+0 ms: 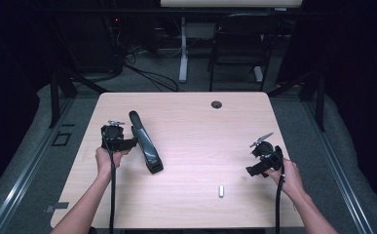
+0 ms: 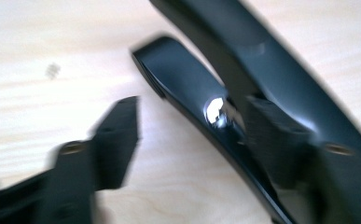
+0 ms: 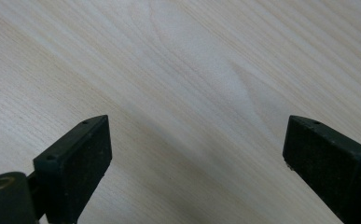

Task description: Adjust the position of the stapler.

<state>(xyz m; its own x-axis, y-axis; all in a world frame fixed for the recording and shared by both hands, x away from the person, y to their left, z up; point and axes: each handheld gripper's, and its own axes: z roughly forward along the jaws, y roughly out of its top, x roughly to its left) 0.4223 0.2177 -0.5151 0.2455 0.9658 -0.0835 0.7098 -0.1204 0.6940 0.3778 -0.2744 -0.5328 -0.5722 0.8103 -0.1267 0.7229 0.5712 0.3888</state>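
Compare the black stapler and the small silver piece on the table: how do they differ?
The stapler is black and long; the silver piece is pale, shiny and far smaller. The stapler lies slantwise on the left half of the table, right by the left tongs, which are open around its edge; the silver piece lies near the front edge, apart from the open right tongs. Both rest flat on the wood.

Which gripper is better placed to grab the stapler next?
Left. The left gripper sits right beside the stapler, jaws open, one jaw already against its body in the left gripper view. The right gripper is open over bare table, far off.
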